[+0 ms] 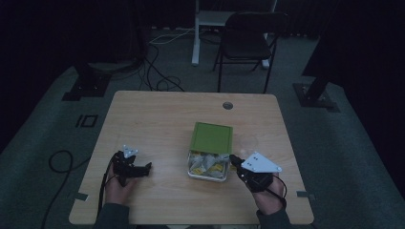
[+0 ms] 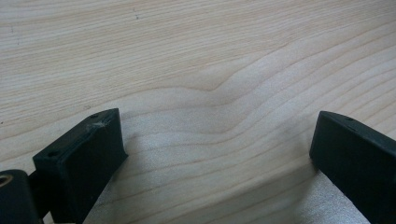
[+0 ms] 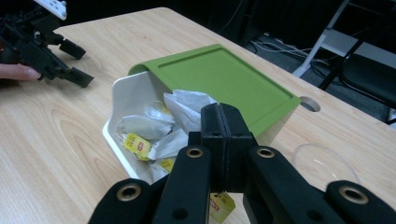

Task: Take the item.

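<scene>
Pale wood-grain worktop [image 1: 157, 119], with a white box [image 3: 122, 100] just ahead of the right gripper [image 1: 234, 159] fingers. Half covered by a green lid [image 3: 219, 79] slid toward the far end, away from those fingers. Packed with paper tea bags [image 3: 140, 126], each with a yellow tag [image 3: 137, 143] bearing a red mark; lettering too small to read. Another yellow tag [image 3: 222, 203] hanging right under the right fingers [image 3: 212, 140], pressed flat together; cannot tell whether its string is pinched between them. Clear round lid or dish [image 3: 324, 163] lying on the worktop just to the right of those fingers. Left gripper [image 1: 143, 168] well to the left of the box, lying low over bare wood, fingers [image 2: 88, 149] spread wide with nothing but grain between them. Dark folding chair [image 1: 248, 38] and loose cables [image 1: 162, 76] on the floor beyond the far edge.
</scene>
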Available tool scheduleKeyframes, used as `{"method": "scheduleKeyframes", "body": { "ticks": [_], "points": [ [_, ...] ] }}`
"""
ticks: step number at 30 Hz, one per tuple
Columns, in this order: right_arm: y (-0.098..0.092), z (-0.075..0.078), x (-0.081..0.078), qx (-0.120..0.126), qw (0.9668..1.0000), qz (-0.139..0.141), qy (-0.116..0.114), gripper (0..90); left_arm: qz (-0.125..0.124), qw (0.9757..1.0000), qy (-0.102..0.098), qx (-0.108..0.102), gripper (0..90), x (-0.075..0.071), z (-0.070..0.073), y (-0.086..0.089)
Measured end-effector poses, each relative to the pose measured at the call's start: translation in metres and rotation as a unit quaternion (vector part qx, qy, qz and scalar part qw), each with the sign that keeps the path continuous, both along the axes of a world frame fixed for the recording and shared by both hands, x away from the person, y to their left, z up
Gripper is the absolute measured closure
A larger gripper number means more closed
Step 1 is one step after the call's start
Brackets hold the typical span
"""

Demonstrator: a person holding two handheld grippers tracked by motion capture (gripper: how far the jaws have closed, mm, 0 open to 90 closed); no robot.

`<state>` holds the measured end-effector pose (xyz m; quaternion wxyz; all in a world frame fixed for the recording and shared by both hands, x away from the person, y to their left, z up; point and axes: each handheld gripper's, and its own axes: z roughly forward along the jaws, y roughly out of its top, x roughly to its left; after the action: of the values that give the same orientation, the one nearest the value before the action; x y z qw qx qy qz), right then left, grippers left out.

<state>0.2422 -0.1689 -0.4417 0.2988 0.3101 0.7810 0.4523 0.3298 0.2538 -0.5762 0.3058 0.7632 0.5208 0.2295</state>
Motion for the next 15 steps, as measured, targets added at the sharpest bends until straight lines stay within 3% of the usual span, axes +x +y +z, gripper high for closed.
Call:
{"method": "scheduleKeyframes", "body": {
  "ticks": [15],
  "points": [
    [-0.019, -0.001, 0.010, 0.007, 0.9996, -0.028, 0.002, 90.0, 0.000, 1.0000, 0.000, 0.000, 3.7, 0.000, 0.000, 0.000]
  ]
}}
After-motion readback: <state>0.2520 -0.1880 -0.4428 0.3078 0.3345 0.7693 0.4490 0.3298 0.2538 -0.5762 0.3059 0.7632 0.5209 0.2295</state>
